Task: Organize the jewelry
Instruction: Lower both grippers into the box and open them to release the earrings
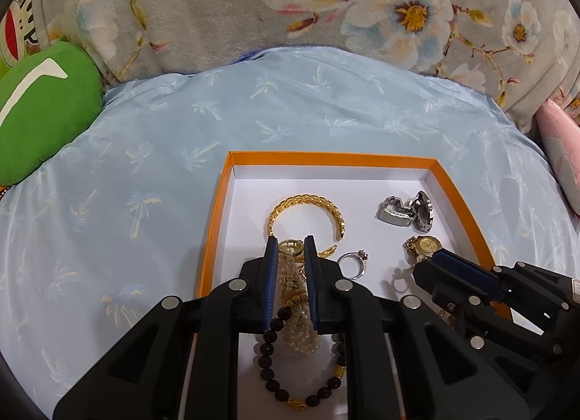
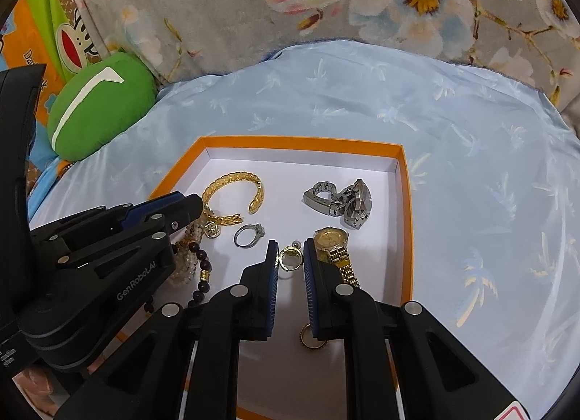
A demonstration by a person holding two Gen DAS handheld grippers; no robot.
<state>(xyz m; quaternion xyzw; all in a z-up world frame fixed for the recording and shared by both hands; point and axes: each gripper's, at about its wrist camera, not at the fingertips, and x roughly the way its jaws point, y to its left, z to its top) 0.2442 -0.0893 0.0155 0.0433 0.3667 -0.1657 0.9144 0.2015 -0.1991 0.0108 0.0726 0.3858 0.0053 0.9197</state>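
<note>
- All the jewelry in view lies inside the box (image 2: 406, 202), which sits on the bed (image 2: 471, 151); nothing shows loose on the bed around it.
- Toward the box's far wall: the cuff (image 2: 232, 191) on the left and the silver watch (image 2: 348, 202) on the right, well apart.
- Mid-box: the silver ring (image 2: 248, 235), and by the right wall the gold watch (image 2: 331, 242).
- By the left wall, pearls (image 1: 295, 293) and dark beads (image 1: 268, 347) lie heaped together. My guess: this pile is what's left to sort.
- Left gripper (image 1: 291, 249): fingers slightly apart around the pearls; whether they pinch, I cannot tell.
- Right gripper (image 2: 290, 256): fingers apart around a gold ring (image 2: 289, 258), not clamped.
</note>
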